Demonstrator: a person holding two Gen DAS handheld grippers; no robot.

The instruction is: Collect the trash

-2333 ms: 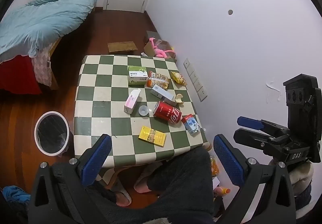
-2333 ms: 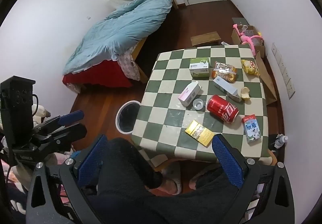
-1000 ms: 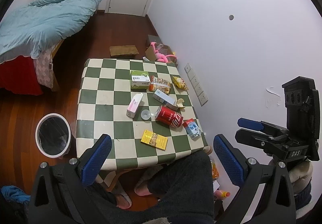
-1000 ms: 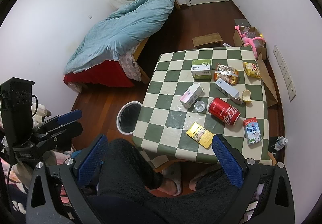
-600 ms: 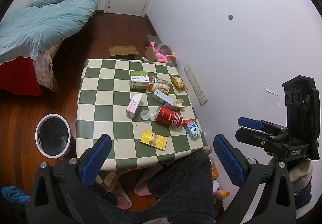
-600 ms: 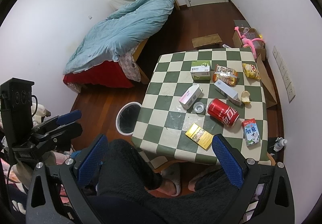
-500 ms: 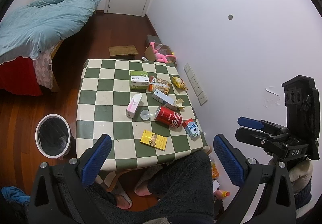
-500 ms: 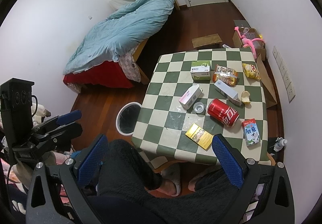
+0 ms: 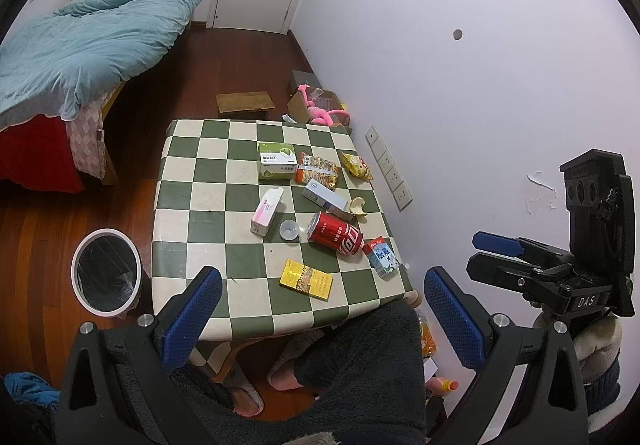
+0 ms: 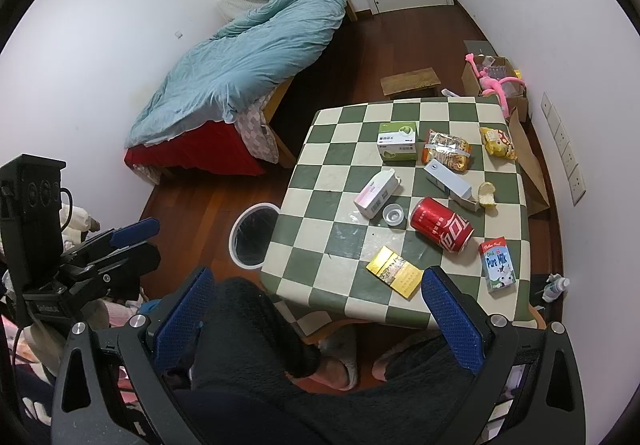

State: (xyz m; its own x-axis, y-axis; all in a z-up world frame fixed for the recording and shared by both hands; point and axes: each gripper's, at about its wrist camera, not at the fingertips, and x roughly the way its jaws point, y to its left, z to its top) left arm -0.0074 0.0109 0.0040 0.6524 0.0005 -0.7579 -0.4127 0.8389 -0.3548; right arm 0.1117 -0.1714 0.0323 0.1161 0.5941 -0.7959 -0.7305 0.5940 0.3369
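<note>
- both grippers are held up high over the room, looking down at the green-and-cream checkered table [image 9: 192, 181]; the person's dark fuzzy trouser legs and slippers show underneath
- left gripper [image 9: 320, 315] has its blue-padded jaws spread wide with nothing between them; right gripper [image 10: 318, 319] is the same, wide apart and carrying nothing
- the trash is all still sitting on the table: a red cola can [image 9: 335, 233] lying on its side near the middle, with a small clear cup [image 9: 289, 230] just beside its top end
- a pink-and-white carton [image 9: 267, 211] lies left of the cup, and a blue-white box [image 9: 324, 199] sits just behind the can with a bit of peel [image 9: 359, 206] next to it
- a yellow packet [image 9: 306, 279] lies nearest the person, and a small blue milk carton [image 9: 381, 251] sits by the table's right edge
- further back there's a green box [image 9: 276, 160], an orange snack bag [image 9: 318, 169] and a yellow snack bag [image 9: 357, 166]
- the white-rimmed bin [image 9: 106, 277] with a black liner stands on the wooden floor just left of the table, nothing touching it
- a bed with a blue duvet [image 10: 248, 57] is over on the far left
</note>
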